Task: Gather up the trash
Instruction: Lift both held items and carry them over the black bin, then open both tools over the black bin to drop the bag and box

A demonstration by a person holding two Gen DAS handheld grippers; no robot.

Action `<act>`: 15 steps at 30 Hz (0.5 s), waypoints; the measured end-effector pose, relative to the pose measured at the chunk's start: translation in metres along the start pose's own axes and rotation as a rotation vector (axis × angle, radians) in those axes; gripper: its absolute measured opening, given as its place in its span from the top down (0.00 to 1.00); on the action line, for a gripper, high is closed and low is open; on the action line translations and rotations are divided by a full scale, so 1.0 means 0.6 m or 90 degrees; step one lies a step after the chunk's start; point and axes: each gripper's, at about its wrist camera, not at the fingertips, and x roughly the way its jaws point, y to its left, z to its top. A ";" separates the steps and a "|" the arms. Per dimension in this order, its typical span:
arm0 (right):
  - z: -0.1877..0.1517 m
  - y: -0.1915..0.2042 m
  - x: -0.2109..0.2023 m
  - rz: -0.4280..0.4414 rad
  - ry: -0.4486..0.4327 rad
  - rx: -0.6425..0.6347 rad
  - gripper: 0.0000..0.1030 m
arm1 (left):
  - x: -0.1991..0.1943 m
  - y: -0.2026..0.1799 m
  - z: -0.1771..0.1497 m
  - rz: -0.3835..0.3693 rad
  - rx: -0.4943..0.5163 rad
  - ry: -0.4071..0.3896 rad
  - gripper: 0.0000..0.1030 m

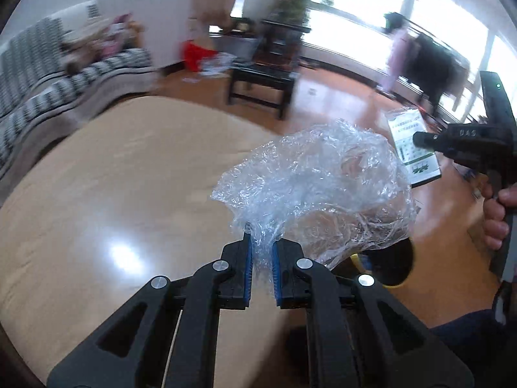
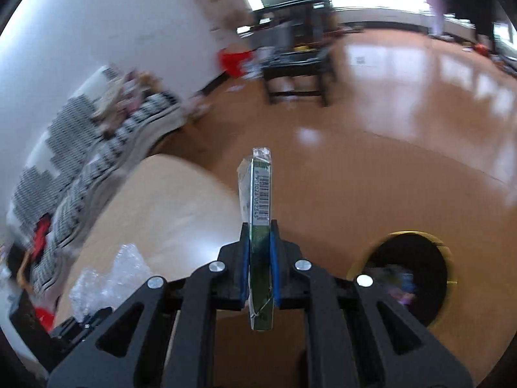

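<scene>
a pale, glossy table is lying under my left tongs, its rounded far edge giving way to an orange-brown wooden floor. beyond that edge a striped sofa is running along a white wall, a dark stool is standing on the floor, and bright windows are filling the back of the room; much of this is blurred.

my left tongs are nipping narrowly on a crumpled clear plastic wrap, which is billowing up and to the right of the pads, over the table's right edge. my right tongs are clamping a flat green-and-white packet edge-on, its barcode side facing me and its top standing up past the pads, beyond the table's edge and over the floor. a dark round bin with a yellowish rim is sitting on the floor low to the right of those tongs. my right hand is showing in the left view, gripping its handle.
</scene>
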 end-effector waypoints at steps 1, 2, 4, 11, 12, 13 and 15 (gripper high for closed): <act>-0.004 -0.030 -0.004 -0.020 -0.001 0.006 0.88 | 0.023 -0.037 0.004 -0.021 0.016 0.009 0.91; -0.011 -0.073 -0.009 -0.047 0.000 0.019 0.88 | 0.045 -0.072 0.005 -0.041 0.031 0.017 0.91; -0.024 -0.136 -0.011 -0.077 0.010 0.047 0.88 | 0.089 -0.141 0.000 -0.071 0.063 0.038 0.91; -0.057 -0.279 0.006 -0.159 0.050 0.120 0.88 | 0.243 -0.292 -0.029 -0.126 0.113 0.128 0.91; -0.061 -0.284 0.016 -0.161 0.062 0.114 0.88 | 0.266 -0.304 -0.034 -0.133 0.108 0.144 0.91; -0.063 -0.290 0.023 -0.163 0.071 0.111 0.88 | 0.281 -0.309 -0.034 -0.139 0.102 0.155 0.91; -0.070 -0.297 0.040 -0.166 0.093 0.107 0.88 | 0.318 -0.322 -0.038 -0.144 0.094 0.179 0.91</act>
